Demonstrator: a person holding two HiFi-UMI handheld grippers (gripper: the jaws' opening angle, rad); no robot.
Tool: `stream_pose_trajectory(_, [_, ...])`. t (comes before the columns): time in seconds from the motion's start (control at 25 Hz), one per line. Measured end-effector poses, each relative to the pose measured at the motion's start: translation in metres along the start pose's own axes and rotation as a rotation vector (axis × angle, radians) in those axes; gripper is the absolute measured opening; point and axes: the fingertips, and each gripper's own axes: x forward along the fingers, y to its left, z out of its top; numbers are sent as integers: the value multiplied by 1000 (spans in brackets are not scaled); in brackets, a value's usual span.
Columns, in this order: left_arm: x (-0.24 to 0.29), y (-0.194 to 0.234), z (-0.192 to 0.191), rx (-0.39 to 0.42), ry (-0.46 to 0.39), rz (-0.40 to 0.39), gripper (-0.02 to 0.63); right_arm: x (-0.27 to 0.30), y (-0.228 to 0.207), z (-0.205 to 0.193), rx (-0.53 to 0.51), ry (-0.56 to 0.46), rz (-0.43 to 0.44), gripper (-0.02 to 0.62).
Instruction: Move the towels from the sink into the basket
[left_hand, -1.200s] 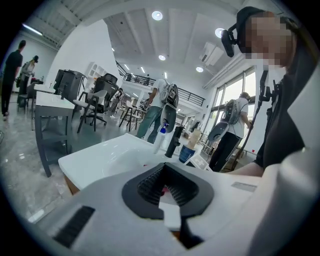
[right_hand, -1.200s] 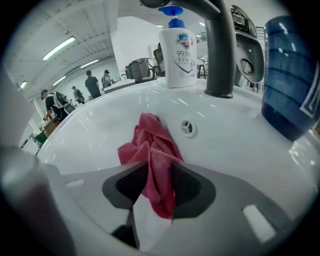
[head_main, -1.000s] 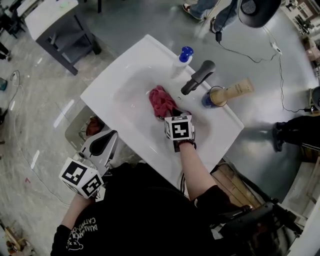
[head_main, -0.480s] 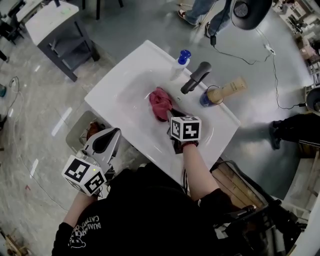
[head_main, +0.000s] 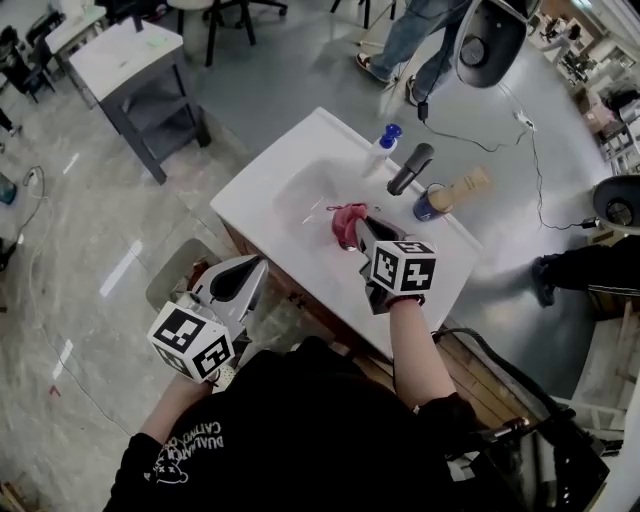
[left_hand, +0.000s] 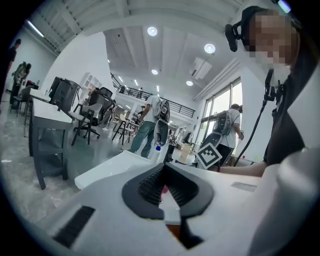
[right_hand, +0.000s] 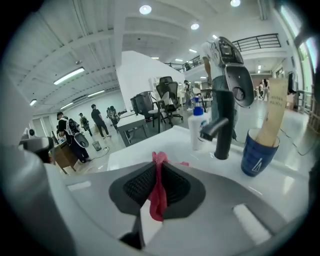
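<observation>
Head view: right gripper (head_main: 362, 230) sits over the white sink (head_main: 262, 196), pinching 1 red towel (head_main: 347, 222) that hangs at the basin's near edge. I can't tell if its lower end touches the basin. No other towel shows in the basin. Faucet (head_main: 411, 167), blue cup (head_main: 430, 203) and bottle (head_main: 385, 140) stand along the far rim. Left gripper (head_main: 254, 270) hangs off the sink's left side, above the basket (head_main: 168, 282) on the floor. The basket's contents are mostly hidden.

Left gripper view: left gripper (left_hand: 164, 167) has its pads pressed together at the tips with nothing between them. It points level across the sink (left_hand: 107, 167).

Right gripper view: right gripper (right_hand: 159, 167) jaws have just been closing and now clamp a fold of the towel (right_hand: 157, 202), with cloth poking out above and below the pads. Faucet (right_hand: 222, 125) and cup (right_hand: 257, 150) are beyond.

Progress: grab done, and this looks like the last towel in the sink. Left to do: carry it left to the basket and release.
</observation>
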Motion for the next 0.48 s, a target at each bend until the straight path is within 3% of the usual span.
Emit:
stream_pose_trajectory(0.24, [-60,14,24,4,-58,-24,6,-33,80,47,17,-128,42,38])
stream_pose_trajectory(0.48, [-127,36,37,8,-119,-10,6,-45,181,74,-54,-194,127,38])
